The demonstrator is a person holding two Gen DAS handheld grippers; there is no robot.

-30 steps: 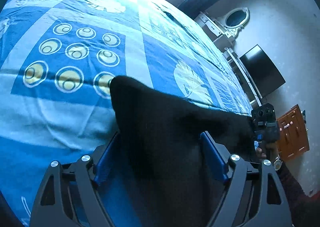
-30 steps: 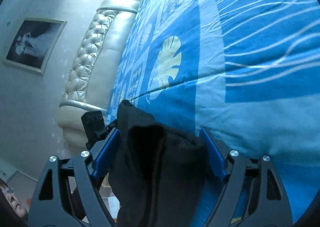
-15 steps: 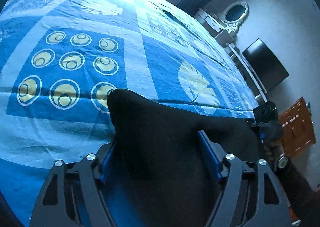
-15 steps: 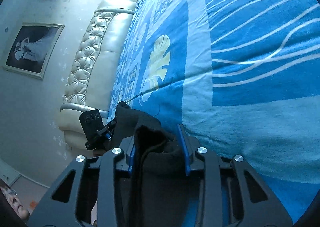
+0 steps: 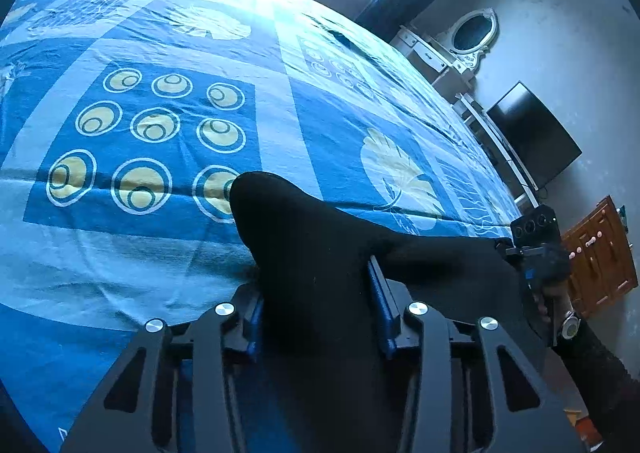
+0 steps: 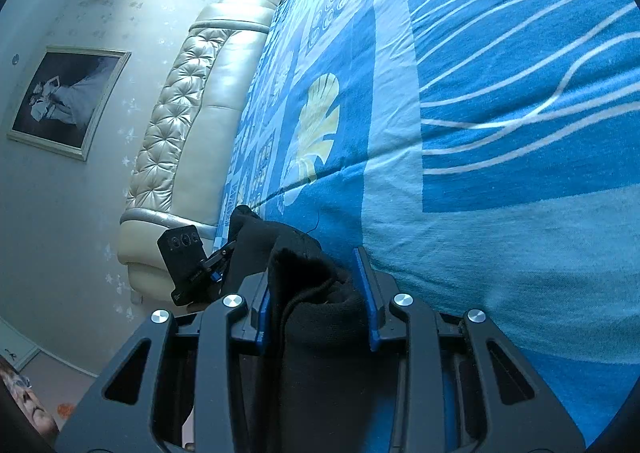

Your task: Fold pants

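The black pants [image 5: 320,253] stretch crosswise along the near edge of the bed [image 5: 280,125] (blue patterned cover), one end clamped in the left claw [image 5: 316,293], whose jaws have just been closing, the other in the right claw [image 6: 316,285].

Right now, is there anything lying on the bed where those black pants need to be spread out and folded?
Nothing visible. Both grippers, left and right, already clamp the pants, and the bedspread ahead looks bare in both views.
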